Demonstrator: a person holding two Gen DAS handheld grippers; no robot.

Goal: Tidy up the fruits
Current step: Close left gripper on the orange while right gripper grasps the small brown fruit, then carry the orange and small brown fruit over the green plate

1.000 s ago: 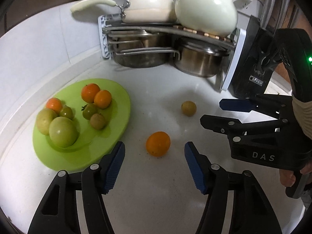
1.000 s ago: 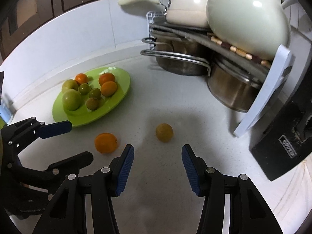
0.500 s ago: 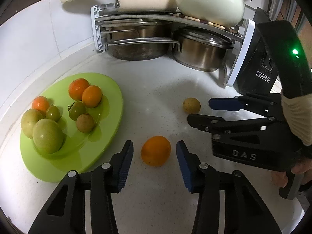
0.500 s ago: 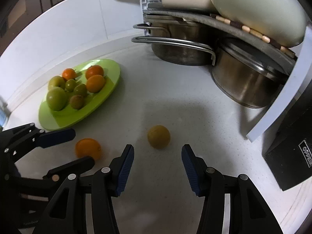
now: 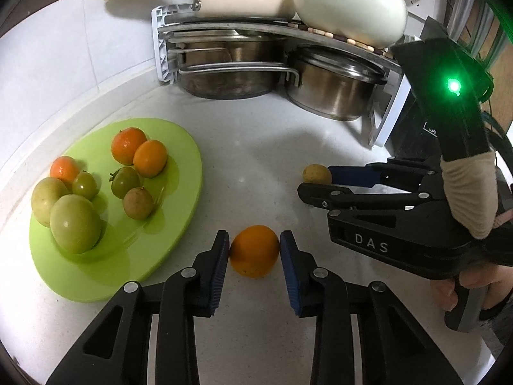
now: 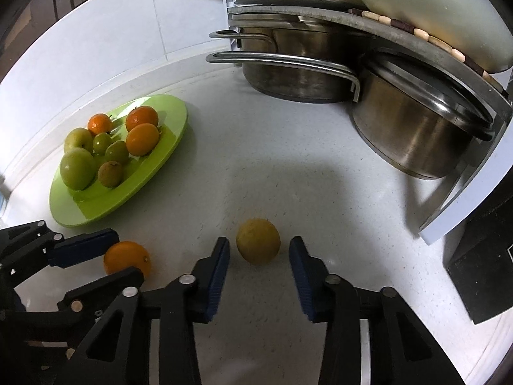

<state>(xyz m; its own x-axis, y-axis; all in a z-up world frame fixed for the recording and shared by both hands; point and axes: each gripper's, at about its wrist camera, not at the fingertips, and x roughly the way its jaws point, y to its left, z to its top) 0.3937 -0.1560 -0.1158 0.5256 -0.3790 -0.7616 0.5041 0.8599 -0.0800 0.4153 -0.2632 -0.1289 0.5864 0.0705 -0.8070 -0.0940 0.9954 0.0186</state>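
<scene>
An orange (image 5: pixel 254 256) lies on the white counter just right of the green plate (image 5: pixel 179 192). My left gripper (image 5: pixel 254 235) is closing on it, and both blue pads touch its sides. A small yellow fruit (image 6: pixel 258 239) sits further right. My right gripper (image 6: pixel 259 247) straddles it with jaws closing, and a thin gap shows on each side. The plate holds several green and orange fruits (image 5: pixel 75 223). In the left wrist view the right gripper (image 5: pixel 315 181) reaches in from the right around the yellow fruit (image 5: pixel 315 173).
A rack at the back holds steel pots (image 5: pixel 231 67) below and a cream kettle (image 5: pixel 349 9) above. A black box (image 6: pixel 481 272) stands at the far right. A person's hand (image 5: pixel 474 285) grips the right gripper's handle. A tiled wall borders the counter on the left.
The left jaws have narrowed from wide apart until they touch the orange. The right gripper has come down and forward around the yellow fruit, and its jaws have narrowed.
</scene>
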